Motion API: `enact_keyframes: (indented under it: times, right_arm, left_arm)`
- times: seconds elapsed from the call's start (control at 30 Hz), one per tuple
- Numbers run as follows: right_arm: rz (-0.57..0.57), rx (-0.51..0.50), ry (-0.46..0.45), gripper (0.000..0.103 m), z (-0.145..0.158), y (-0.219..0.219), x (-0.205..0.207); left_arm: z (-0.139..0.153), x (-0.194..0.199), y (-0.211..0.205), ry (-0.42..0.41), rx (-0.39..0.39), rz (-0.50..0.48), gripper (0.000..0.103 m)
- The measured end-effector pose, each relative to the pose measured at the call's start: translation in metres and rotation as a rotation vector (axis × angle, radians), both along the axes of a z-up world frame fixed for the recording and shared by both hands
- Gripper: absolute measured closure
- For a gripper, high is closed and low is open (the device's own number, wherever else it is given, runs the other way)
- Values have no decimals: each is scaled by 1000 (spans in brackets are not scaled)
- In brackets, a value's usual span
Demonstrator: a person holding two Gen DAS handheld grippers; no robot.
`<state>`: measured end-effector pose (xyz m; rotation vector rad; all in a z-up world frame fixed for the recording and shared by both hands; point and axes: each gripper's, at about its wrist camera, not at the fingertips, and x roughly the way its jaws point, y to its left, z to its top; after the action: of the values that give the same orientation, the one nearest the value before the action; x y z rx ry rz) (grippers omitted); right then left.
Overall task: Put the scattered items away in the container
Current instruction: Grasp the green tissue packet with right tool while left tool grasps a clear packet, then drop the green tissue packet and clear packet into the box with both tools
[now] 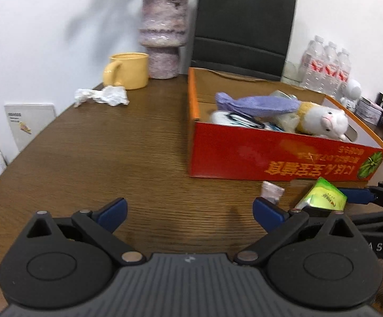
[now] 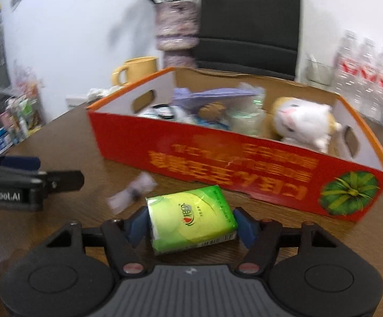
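Fingers [image 2: 138, 224] of the right gripper [image 2: 191, 224], blue-padded, flank a green tissue pack [image 2: 191, 219] at the lower centre of the right wrist view; the left pad sits against the pack's side and the right pad at its other end, though whether both press firmly cannot be told. The pack lies flat on the wooden bench [image 2: 72, 142], tilted a little, between the pads. Just beyond it to the upper left lies a small pale wrapper [image 2: 132, 192], blurred. Behind both, filling the middle of the frame, stands the red cardboard box [image 2: 244, 169], already holding a white plush toy [image 2: 302, 121], a purple cloth item [image 2: 212, 96] and other blurred things. At the left edge the left gripper [image 2: 32, 182] enters.

In the left wrist view, the left gripper [image 1: 190, 212] has its pads spread wide over bare bench [image 1: 112, 145], nothing between them. The wrapper [image 1: 272, 191] lies just past the right-hand pad; the tissue pack [image 1: 323, 198] sits at lower right, beside the right gripper's blue pad. The box [image 1: 270, 155] occupies the centre right. In the upper left of the bench are a crumpled tissue [image 1: 101, 96], a yellow mug [image 1: 129, 70] and a mottled purple vase [image 1: 163, 37].
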<state>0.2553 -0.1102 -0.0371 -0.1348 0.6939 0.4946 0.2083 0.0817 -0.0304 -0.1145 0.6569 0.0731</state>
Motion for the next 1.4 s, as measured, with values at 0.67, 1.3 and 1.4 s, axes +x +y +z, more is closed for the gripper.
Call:
enact_keyframes:
  times: [0.67,1.3,1.4]
  right_arm:
    - [-136,67,-1,35,3,-67,6]
    - [-69,139,-104,35,61,-68,-8]
    - [-74,129,-136,35,79,-61,10]
  left_arm:
    - [-10,24,-67,4,67,-96,85]
    - [72,-6,-66,-249,12,-157,85]
    - [87,12,-67,-282,13,-149,85]
